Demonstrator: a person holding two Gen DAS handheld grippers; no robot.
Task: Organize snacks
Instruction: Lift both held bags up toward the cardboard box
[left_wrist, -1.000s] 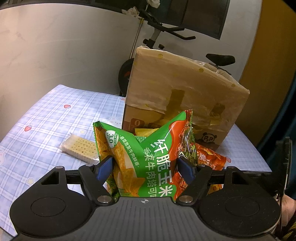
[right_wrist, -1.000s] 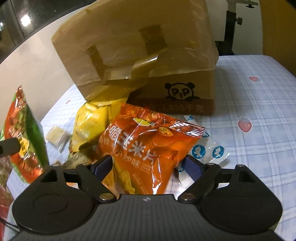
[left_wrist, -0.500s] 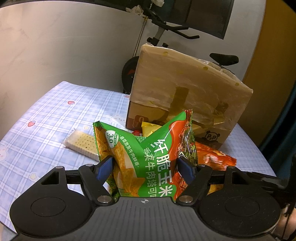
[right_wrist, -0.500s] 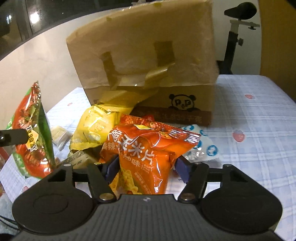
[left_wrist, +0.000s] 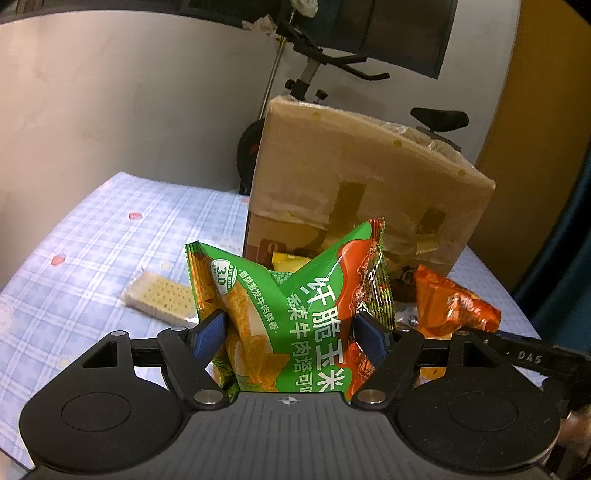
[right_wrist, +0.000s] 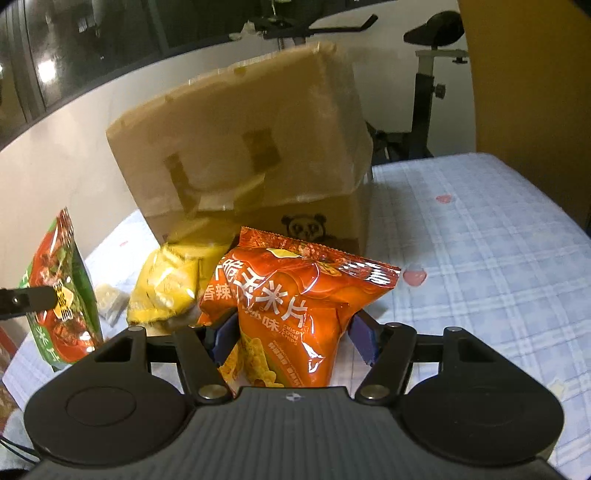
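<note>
Green corn-chip bag (left_wrist: 295, 317) is clamped in the left gripper (left_wrist: 291, 332), blue pads pressing in on both sides so the foil creases between them. Bag sits upright, held up off the tabletop (left_wrist: 92, 236), in front of the cardboard box (left_wrist: 354, 192).

Right gripper (right_wrist: 295, 336) has the orange corn-chip bag (right_wrist: 295, 306) pinched the same way, also lifted clear of the checked cloth. Its right pad looks slightly off the foil from this angle, hard to say, but the bag is plainly carried. From the left wrist view the orange bag shows just to the right of the green one, near it but apart.

Still on the tabletop:
- yellow snack bag (right_wrist: 170, 284), lying at the foot of the box, partly under its loose taped flap
- cracker pack (left_wrist: 159, 299) in clear wrap, flat on the cloth, left of the green bag
- a small wrapped item low behind the left gripper's right finger, too hidden to identify

Box stands upright on the tabletop, tape patches on the front, panda logo (right_wrist: 304, 227) low on the face. Exercise bike (left_wrist: 314, 55) behind the box, against the wall.
</note>
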